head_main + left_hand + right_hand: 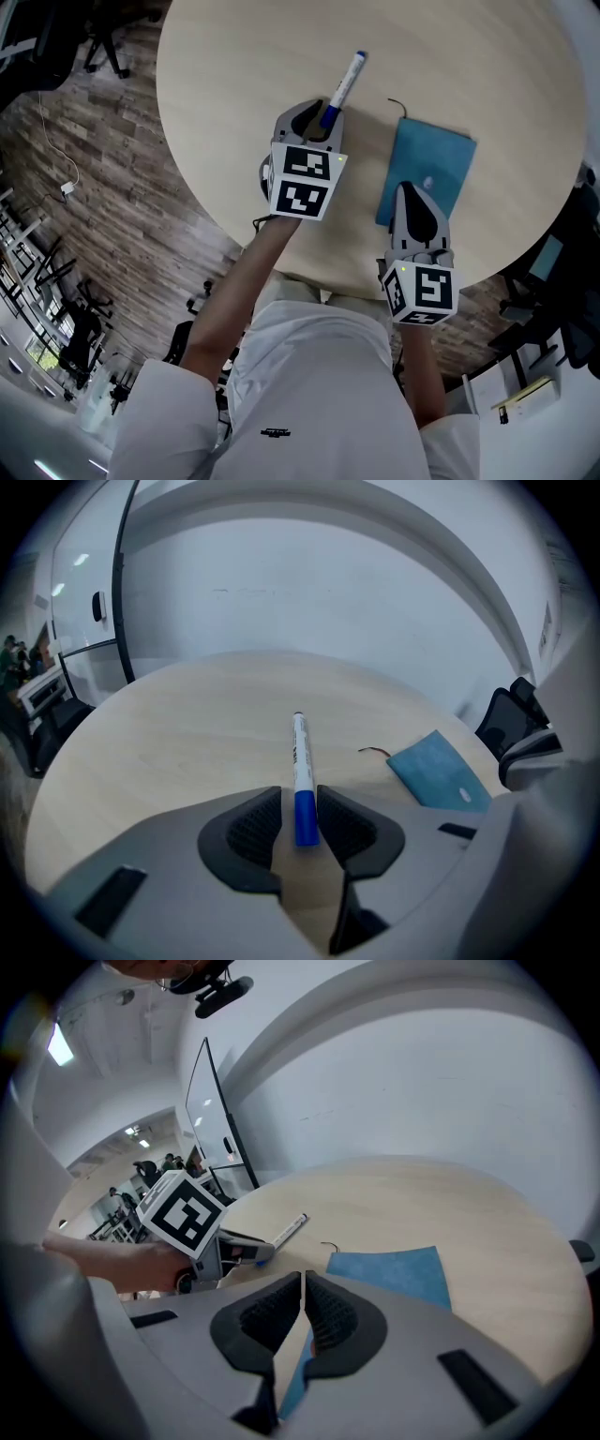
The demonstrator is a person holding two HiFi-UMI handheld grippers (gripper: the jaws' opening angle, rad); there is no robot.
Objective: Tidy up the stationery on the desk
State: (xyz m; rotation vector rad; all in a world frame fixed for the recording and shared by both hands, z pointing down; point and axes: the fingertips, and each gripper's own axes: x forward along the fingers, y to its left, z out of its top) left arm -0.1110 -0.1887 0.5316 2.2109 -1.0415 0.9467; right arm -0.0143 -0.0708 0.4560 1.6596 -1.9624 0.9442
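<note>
A white marker [345,82] with a blue cap lies on the round pale wooden table [234,84], its capped end toward me. My left gripper [322,120] has come down over that end. In the left gripper view the blue cap of the marker [300,761] sits between the jaws of the left gripper [302,822], with a strip of table showing beside it, so the gripper is open. A blue notebook [429,164] lies to the right. My right gripper [419,202] hovers over its near end, shut with nothing between the pads of the right gripper [304,1288].
A thin dark ribbon [396,105] pokes out from the notebook's far corner. The table's near edge [309,272] curves just in front of me. Office chairs [89,328] stand on the wood floor at the left, and another chair [506,719] at the table's right.
</note>
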